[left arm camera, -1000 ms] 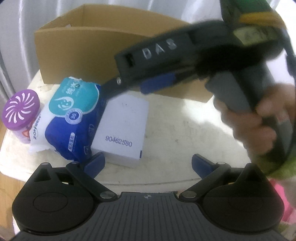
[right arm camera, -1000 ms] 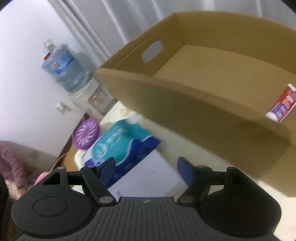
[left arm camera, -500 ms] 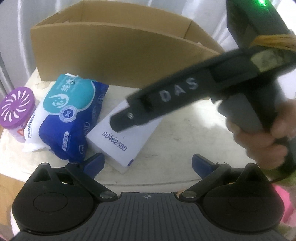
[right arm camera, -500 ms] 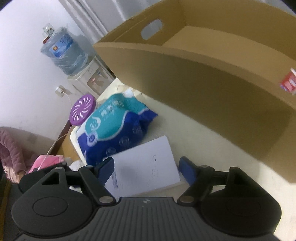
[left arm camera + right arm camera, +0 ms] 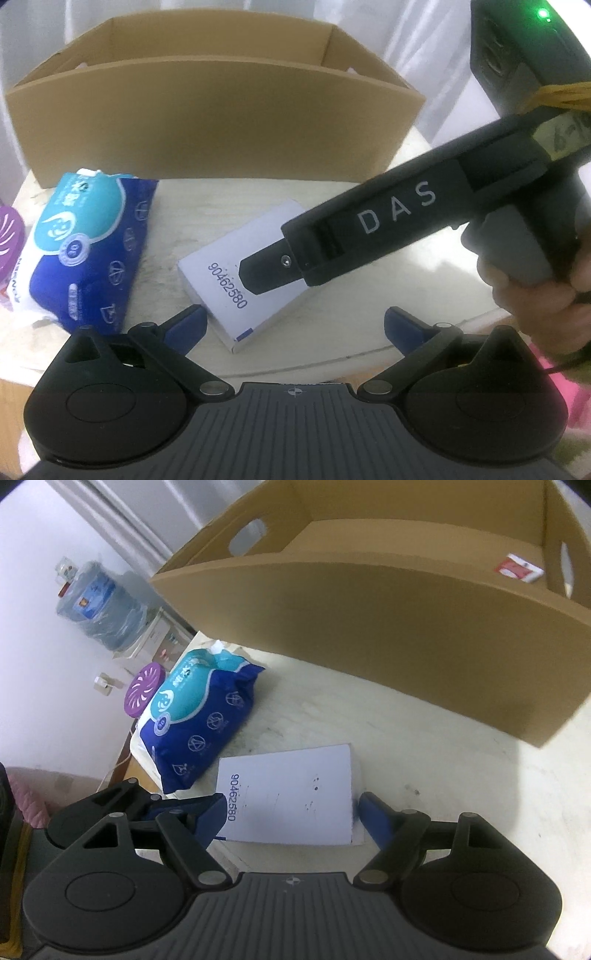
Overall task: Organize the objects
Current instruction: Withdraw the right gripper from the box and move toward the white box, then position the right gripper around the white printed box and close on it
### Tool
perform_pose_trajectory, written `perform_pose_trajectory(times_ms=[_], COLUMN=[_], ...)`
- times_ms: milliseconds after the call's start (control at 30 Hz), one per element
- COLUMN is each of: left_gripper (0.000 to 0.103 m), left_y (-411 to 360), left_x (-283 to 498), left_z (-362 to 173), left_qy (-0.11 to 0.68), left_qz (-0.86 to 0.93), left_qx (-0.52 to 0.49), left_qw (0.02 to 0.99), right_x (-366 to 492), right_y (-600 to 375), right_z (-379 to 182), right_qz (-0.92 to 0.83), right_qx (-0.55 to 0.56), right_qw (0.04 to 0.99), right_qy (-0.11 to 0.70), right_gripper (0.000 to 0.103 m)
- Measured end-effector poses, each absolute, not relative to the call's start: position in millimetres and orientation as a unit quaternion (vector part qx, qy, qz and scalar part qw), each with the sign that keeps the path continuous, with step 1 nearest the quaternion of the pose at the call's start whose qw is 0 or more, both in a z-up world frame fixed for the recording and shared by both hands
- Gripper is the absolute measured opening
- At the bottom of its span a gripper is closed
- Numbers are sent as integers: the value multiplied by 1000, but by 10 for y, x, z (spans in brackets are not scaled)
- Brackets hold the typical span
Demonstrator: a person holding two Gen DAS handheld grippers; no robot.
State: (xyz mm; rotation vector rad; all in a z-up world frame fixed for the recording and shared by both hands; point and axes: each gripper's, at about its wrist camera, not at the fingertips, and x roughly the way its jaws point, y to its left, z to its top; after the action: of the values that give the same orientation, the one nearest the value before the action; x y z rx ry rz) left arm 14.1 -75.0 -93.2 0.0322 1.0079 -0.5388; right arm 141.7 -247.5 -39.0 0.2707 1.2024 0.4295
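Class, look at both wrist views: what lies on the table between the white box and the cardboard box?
Nothing: between the white box and the cardboard box only bare table shows, clearest in the right wrist view.

My left gripper [image 5: 293, 323] low at 6 o'clock in its own view — jaws spread wide, nothing between blue pads. Right gripper [image 5: 291, 814] pitched steeply down, jaws apart, not clamped. From left view, right gripper body slants in from 2 o'clock — hand [image 5: 535, 291] wrapped round grey handle at 3 o'clock.
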Motion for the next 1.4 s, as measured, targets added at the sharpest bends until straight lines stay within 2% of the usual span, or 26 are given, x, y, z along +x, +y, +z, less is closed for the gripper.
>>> perform_pose_trajectory(times_ms=[267, 500, 633, 700, 1400], left_gripper=[102, 101, 101, 102, 103], left_y=[-792, -344, -345, -312, -46], left_x=[-16, 229, 205, 229, 158], left_z=[-925, -829, -916, -948, -980], left_qy=[477, 470, 472, 474, 475], left_qz=[-267, -261, -260, -260, -285], left_qx=[20, 31, 36, 31, -25], left_qw=[837, 842, 842, 840, 832], right_x=[1329, 1314, 1301, 1293, 1280], right_y=[-2625, -2832, -2878, -2890, -2892], right_z=[-409, -577, -622, -634, -620], right_qz=[192, 156, 154, 153, 150], right_qx=[147, 207, 233, 241, 205], right_qw=[797, 790, 791, 794, 812], right_qy=[554, 556, 544, 537, 526], right_gripper=[82, 82, 92, 103, 103])
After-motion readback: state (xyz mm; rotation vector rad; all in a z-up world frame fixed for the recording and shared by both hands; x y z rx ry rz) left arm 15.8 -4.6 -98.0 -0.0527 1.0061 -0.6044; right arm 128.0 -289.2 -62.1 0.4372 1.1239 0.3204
